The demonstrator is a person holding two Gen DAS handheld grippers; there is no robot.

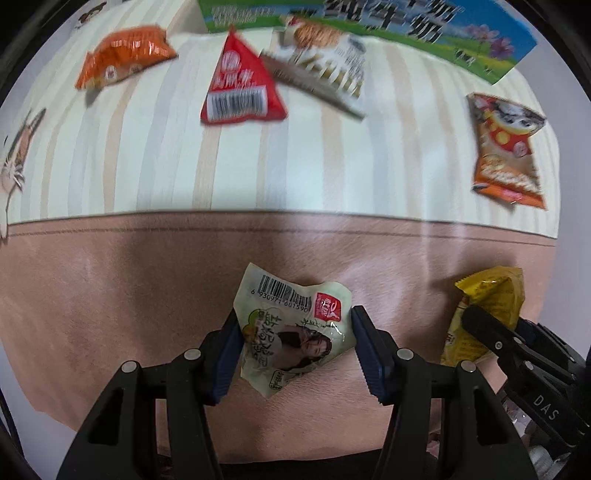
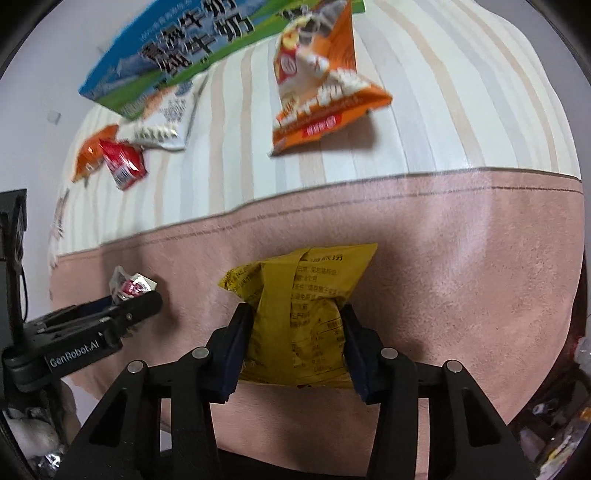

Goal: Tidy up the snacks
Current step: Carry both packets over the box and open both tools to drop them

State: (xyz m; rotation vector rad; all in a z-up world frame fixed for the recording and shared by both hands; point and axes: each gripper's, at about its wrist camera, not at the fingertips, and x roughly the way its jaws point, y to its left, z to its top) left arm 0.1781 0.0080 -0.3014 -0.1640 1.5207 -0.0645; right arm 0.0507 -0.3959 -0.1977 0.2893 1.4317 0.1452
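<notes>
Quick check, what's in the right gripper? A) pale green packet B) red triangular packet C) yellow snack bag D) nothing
C: in the right wrist view the right gripper has both pads pressed on the yellow snack bag; the pale green packet sits in the left gripper.

Barcode 6 930971 601590 on the crumpled pale-green snack packet (image 1: pixel 295 328); "GenRobot.AI" on the black left gripper (image 2: pixel 122 299); "DAS" on the black right gripper (image 1: pixel 480 321).

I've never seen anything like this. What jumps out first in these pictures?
Two black tools each pinch a snack above the pink cloth: the left tool grips a crumpled pale green packet, the right tool a yellow bag. Farther back, on the striped cloth, lie more bright packets, among them a red triangular one, before a blue-and-green milk carton.
</notes>
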